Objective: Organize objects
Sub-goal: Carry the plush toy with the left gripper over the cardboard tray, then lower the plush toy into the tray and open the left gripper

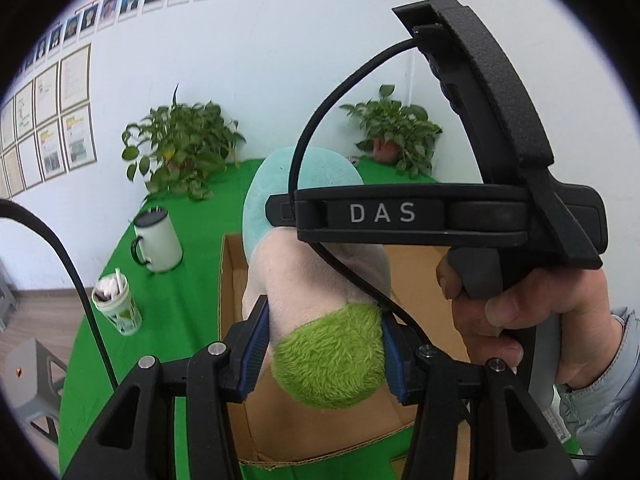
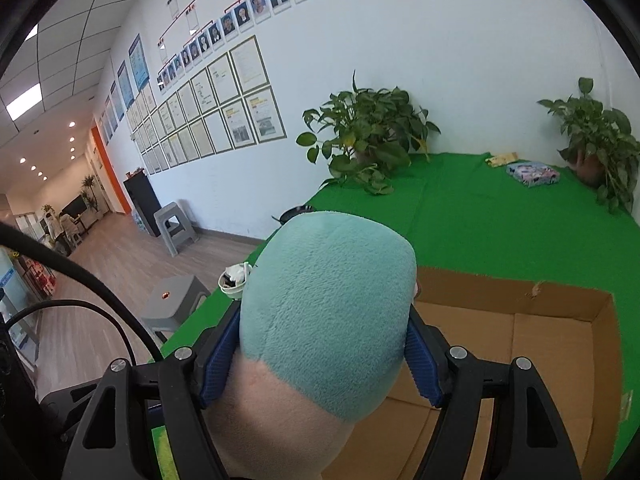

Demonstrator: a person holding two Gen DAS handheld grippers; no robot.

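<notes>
The plush toy [image 1: 320,280], a long soft thing with a teal end, a beige middle and a shaggy green end, hangs above the open cardboard box [image 2: 560,340], gripped at both ends. The left gripper [image 1: 324,344] has its blue-padded fingers [image 1: 254,344] closed against the green end, squeezing the pile on either side. The right gripper [image 2: 324,348] has its fingers [image 2: 424,364] pressed in on the teal end, just where teal meets beige. From the left wrist view the right gripper's handle and the person's right hand [image 1: 516,312] show above the box, to the right of the toy.

As far as progress goes, the toy looks to be mid-carry: it is over the box but not resting on the box floor, which appears bare where it can be seen. So I judge that nothing has yet been packed, though part of the interior is hidden behind the toy.

Beside the box on the green-covered bench [image 2: 500,224], a white mug [image 1: 158,242] and a small cup holding crumpled paper [image 1: 117,304] stand on its left. Beyond the box, near the far potted plant [image 2: 596,140], lie a patterned packet [image 2: 534,174] and a smaller yellowish item [image 2: 501,159]. These probably remain to be sorted, after the toy is lowered in and let go.
</notes>
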